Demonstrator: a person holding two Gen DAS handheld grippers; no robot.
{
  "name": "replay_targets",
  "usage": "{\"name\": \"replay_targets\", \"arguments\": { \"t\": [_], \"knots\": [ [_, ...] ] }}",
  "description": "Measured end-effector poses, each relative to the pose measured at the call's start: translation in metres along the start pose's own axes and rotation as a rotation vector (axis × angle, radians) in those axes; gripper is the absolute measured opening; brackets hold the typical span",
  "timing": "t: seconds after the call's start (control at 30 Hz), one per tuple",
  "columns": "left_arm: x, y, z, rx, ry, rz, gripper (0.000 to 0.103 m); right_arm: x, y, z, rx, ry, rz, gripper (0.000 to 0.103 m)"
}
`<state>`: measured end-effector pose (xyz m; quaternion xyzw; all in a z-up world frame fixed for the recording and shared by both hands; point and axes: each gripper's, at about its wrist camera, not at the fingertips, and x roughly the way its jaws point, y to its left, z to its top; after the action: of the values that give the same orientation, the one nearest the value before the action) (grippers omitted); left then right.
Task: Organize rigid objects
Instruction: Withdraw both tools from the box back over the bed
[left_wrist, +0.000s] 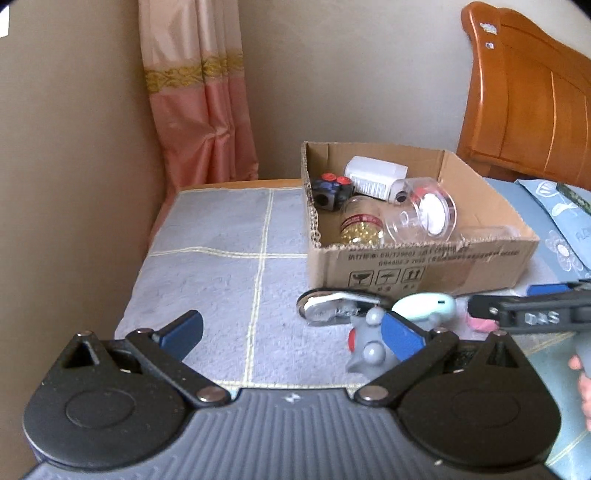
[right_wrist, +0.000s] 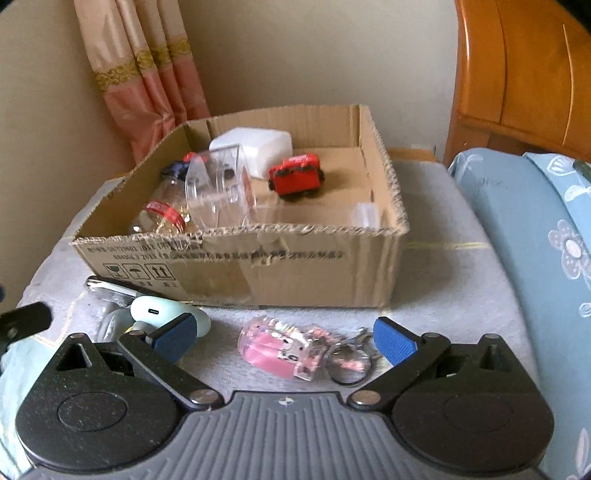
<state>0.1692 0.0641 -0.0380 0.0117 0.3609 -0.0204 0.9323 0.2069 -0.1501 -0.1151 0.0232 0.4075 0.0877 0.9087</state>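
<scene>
**Keychain next in line for the box**

Keychain (right_wrist: 291, 349), pink and clear with a metal ring at its right end, lies on the grey towel-covered tabletop (right_wrist: 443, 280) in the lower middle of the right wrist view, between the spread fingers of the right gripper (right_wrist: 284, 338). It holds nothing. Just left of the keychain sit a pale mint earbud case (right_wrist: 162, 312), a grey toy figure (left_wrist: 369, 343) and a shiny metal tool (left_wrist: 332, 306), crowded together in front of the cardboard box (right_wrist: 314, 273).

The box fills the middle of the frame and already contains a red toy bus (right_wrist: 297, 177), a white block (right_wrist: 258, 147), a clear plastic container (right_wrist: 218, 192), a jar of golden beads (left_wrist: 360, 229) and a black cube with red and blue dots (left_wrist: 330, 190).

The left gripper (left_wrist: 291, 332) hangs spread and empty at the bottom of its own view, its right finger close to the grey toy.

Risks, as I judge them: the keychain is low and flat, so the fingers could catch the towel's pile or slip off the smooth plastic; a grip on the ring alone would let the body swing. The two grippers sit near each other above the crowded cluster, so a careless reach may knock the earbud case or toy. The box's ragged front wall could snag the dangling ring.
</scene>
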Motion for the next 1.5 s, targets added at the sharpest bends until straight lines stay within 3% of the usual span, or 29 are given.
{"name": "replay_targets", "arguments": {
  "t": [0.3, 0.47, 0.7, 1.07, 1.23, 1.4, 1.5],
  "knots": [
    [-0.015, -0.005, -0.004, 0.000, -0.001, -0.008, 0.102, 0.024, -0.007, -0.010, -0.001, 0.032, -0.109, 0.103],
    [-0.030, -0.009, -0.004, -0.010, -0.010, -0.007, 0.102, 0.014, -0.020, -0.022, 0.020, 0.011, -0.113, 0.103],
    [-0.045, -0.018, -0.011, -0.018, -0.011, -0.011, 0.102, 0.000, -0.024, -0.041, -0.050, 0.005, -0.132, 0.103],
    [0.003, -0.043, -0.039, -0.045, 0.130, -0.085, 0.102, -0.008, -0.036, -0.048, -0.088, -0.005, -0.092, 0.103],
    [0.030, -0.049, -0.052, -0.058, 0.204, -0.081, 0.102, -0.008, -0.038, -0.047, -0.103, 0.001, -0.077, 0.103],
    [0.037, -0.062, -0.055, 0.006, 0.158, -0.028, 0.102, -0.008, -0.042, -0.048, -0.130, -0.009, -0.052, 0.103],
    [0.038, -0.068, -0.056, 0.029, 0.121, -0.052, 0.102, -0.008, -0.045, -0.049, -0.145, -0.014, -0.037, 0.103]
  ]
}}
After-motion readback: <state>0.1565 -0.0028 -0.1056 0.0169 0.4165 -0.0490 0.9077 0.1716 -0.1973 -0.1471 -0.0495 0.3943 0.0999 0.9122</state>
